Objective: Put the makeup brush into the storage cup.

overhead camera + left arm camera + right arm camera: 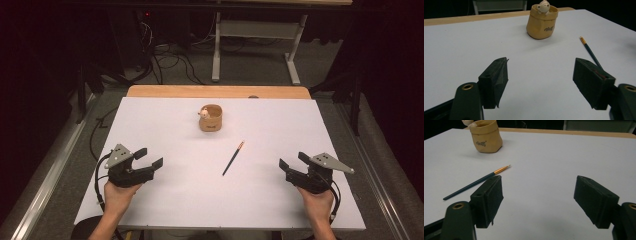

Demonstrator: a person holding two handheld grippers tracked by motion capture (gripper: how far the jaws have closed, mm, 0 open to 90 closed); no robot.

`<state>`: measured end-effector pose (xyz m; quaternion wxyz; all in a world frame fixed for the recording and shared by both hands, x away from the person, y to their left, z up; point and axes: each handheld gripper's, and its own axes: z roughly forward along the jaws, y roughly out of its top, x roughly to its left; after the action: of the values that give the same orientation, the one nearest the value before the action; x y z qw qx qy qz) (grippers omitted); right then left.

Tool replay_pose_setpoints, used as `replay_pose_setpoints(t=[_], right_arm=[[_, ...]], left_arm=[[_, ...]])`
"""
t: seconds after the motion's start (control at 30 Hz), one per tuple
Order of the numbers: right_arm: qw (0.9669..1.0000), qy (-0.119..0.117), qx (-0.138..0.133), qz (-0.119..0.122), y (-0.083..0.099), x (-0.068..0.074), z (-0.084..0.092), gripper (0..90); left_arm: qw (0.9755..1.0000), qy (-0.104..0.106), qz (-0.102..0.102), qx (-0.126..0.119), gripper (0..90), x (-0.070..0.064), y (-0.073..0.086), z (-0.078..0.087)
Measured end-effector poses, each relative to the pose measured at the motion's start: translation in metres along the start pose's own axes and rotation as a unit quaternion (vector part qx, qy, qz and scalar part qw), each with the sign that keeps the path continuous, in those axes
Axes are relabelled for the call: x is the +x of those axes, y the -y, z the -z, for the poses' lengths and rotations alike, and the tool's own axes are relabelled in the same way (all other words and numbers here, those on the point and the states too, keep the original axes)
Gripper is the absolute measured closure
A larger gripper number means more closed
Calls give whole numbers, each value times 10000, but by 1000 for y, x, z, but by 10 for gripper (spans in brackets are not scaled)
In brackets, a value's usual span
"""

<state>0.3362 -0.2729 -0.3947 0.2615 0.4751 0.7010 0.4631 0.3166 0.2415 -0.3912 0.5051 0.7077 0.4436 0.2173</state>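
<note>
**Both grippers wait open, paintbrush lies loose between them**

A dark-handled paintbrush [233, 158] lies flat on the white table [165, 125], close to the middle of the sheet, slanted so its gold ferrule and bristle tip point toward 1 o'clock and its handle end toward 7 o'clock. At about 11 o'clock from it, well apart, stands a small tan pouch-shaped holder [211, 118] with a little pale figurine [203, 113] perched on its rim at 9 o'clock. The holder sits upright with its mouth open, so it looks ready to take the brush; that seems the likely job here.

The left gripper [149, 158] rests at 9 o'clock from the brush, the right gripper [292, 161] at 3 o'clock, each well away from it. Both hands come in from 6 o'clock, wrists low near the table's near edge, the jaws angled inward and up toward the centre. That even placement looks like a ready stance, leaving either side free to reach.

Both sets of jaws stand wide apart with nothing between them. In the right gripper view the brush [476, 181] lies just past the left pad; in the left gripper view it runs off behind the right pad [589, 51].
</note>
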Motion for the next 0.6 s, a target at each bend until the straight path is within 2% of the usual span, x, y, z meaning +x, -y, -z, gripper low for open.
replay_pose_setpoints(t=[0.3,0.6], right_arm=[[9999,11,74,-74,0,0,-1,249],[9999,-13,125,17,0,3,-6,250]], left_arm=[[10000,21,-14,12,288,0,0,0],[10000,58,-54,32,289,-2,1,-1]])
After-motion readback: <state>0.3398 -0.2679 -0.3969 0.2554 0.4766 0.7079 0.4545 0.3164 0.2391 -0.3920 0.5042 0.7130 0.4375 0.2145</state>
